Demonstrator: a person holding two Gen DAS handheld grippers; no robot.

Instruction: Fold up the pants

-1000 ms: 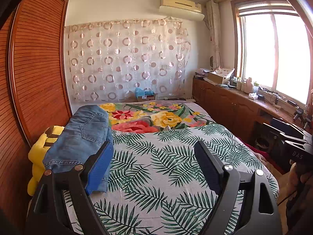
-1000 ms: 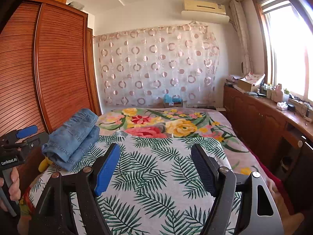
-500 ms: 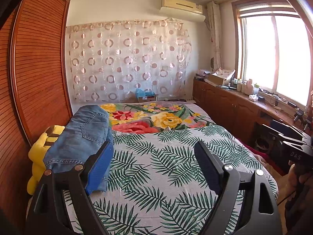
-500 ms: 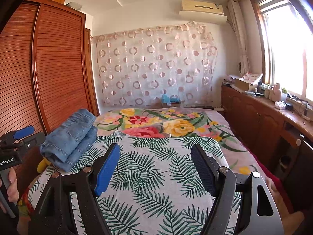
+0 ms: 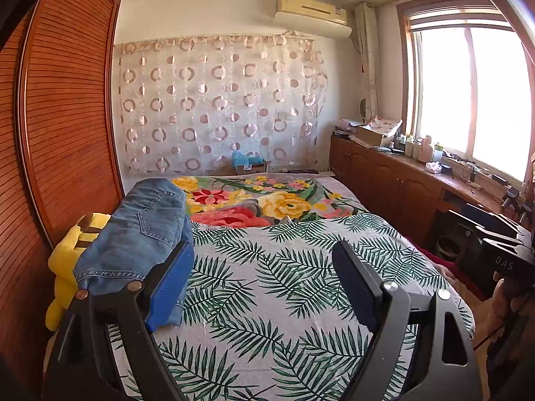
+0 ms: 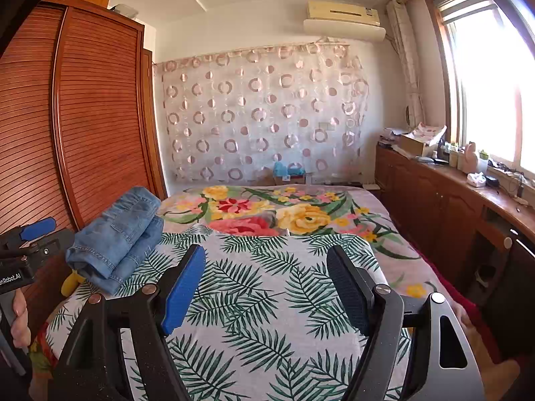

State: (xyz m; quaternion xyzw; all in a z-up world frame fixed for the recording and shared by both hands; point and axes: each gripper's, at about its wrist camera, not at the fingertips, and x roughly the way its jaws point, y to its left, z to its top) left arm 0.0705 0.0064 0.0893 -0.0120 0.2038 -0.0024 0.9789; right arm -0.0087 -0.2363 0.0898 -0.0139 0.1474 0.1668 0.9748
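Folded blue jeans (image 5: 137, 234) lie in a stack at the left edge of the bed (image 5: 267, 284), also seen as the jeans (image 6: 117, 234) in the right wrist view. My left gripper (image 5: 264, 254) hovers open above the leaf-print cover, with its left finger in front of the jeans' near end and nothing between the pads. My right gripper (image 6: 265, 257) is open too, over the middle of the bed (image 6: 267, 284), to the right of the jeans. The left gripper's body (image 6: 30, 250) shows at the left edge of the right wrist view, held by a hand.
A yellow plush toy (image 5: 63, 264) sits under the jeans by the slatted wardrobe (image 5: 67, 117). A wooden cabinet (image 5: 401, 193) with clutter runs along the right wall under the window. A cardboard box (image 5: 249, 167) stands beyond the bed's far end by the curtain.
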